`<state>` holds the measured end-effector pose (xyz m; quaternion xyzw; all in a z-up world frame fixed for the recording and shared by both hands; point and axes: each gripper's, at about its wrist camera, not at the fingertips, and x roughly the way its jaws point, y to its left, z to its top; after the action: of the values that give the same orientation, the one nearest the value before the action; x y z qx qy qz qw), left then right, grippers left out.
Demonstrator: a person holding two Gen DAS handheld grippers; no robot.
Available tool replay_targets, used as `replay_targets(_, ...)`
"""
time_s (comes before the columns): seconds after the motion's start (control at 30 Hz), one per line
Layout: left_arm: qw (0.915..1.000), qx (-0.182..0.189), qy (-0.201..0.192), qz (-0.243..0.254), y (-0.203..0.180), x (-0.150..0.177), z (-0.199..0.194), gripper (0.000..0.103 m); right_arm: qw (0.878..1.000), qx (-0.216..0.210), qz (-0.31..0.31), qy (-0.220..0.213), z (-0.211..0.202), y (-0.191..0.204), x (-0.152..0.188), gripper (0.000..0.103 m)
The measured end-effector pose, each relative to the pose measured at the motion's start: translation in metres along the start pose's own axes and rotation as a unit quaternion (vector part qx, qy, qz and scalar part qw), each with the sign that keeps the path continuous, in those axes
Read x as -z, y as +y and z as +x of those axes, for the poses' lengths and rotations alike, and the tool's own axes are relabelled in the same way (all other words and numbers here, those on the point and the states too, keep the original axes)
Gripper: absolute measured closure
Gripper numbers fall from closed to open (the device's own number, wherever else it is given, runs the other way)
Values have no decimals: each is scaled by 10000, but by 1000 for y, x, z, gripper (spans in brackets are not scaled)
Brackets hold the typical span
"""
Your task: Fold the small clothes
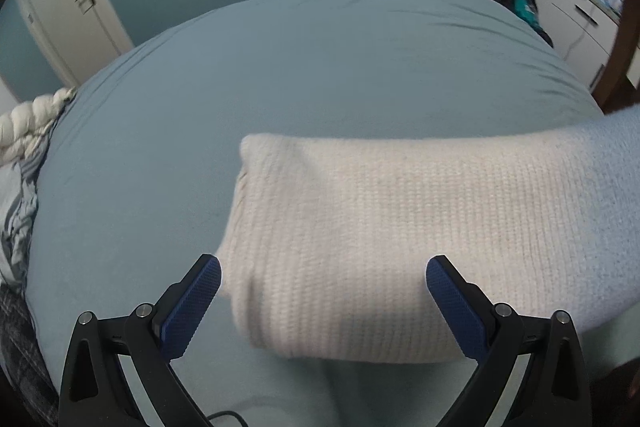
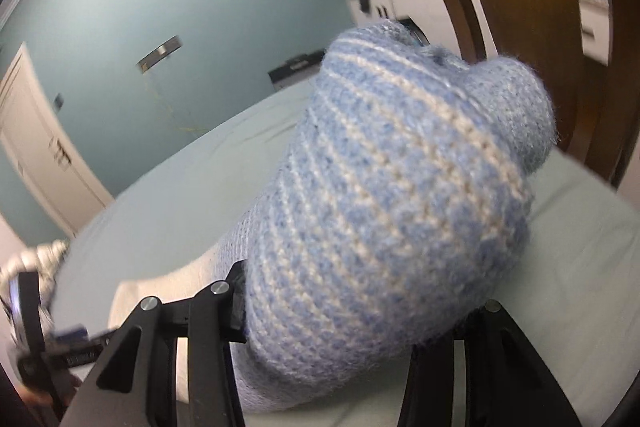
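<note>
knit garment [image 1: 360, 247], cream ribbed and folded blunt, lies on the bed [image 1: 280, 67] just ahead of my wide, empty left tool [image 1: 324, 291]. only my right tool [image 2: 344, 311] view shows its blue-and-cream striped end bunched, pinched between the fingers.

My left gripper [image 1: 324, 291] points steeply down over the bed, its blue pads [image 1: 192, 307] spread wide apart and pressing on nothing; the knit lies between and below them. My right gripper [image 2: 352, 311] is raised and rolled to a tilt, its jaws closed on the bunched blue-and-white knit [image 2: 384, 195], which hides the fingertips completely.
</note>
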<state>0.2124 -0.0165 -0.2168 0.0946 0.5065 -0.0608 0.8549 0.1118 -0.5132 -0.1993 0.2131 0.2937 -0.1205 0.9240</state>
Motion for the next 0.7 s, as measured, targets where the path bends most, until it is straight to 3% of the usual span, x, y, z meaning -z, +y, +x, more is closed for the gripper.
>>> replay_targets(0.23,9966,-135,-454,676,-58,-5,9,0,9986,227,-378,-291,-11,-7,19,63)
replay_targets(0.3,9912,-271,-601,1146,-89,-2,13,0,9982,259,-425,-325,-6,-16,21,63)
replay_targets(0.37,9805,-501,-498,1833,-119,10,29,0,9979,298,-433,-365,-7,-19,23,63)
replay_targets(0.47,9720,-899,-625,2081,-140,25,43,0,9971,359,-573,-338,-3,-8,18,63)
replay_targets(0.6,9766,-744,-325,1990,-142,20,54,0,9920,505,-1053,-487,4,10,18,63)
replay_targets(0.7,9813,-289,-77,1903,-130,4,47,3,9869,568,-1332,-716,1,19,17,63)
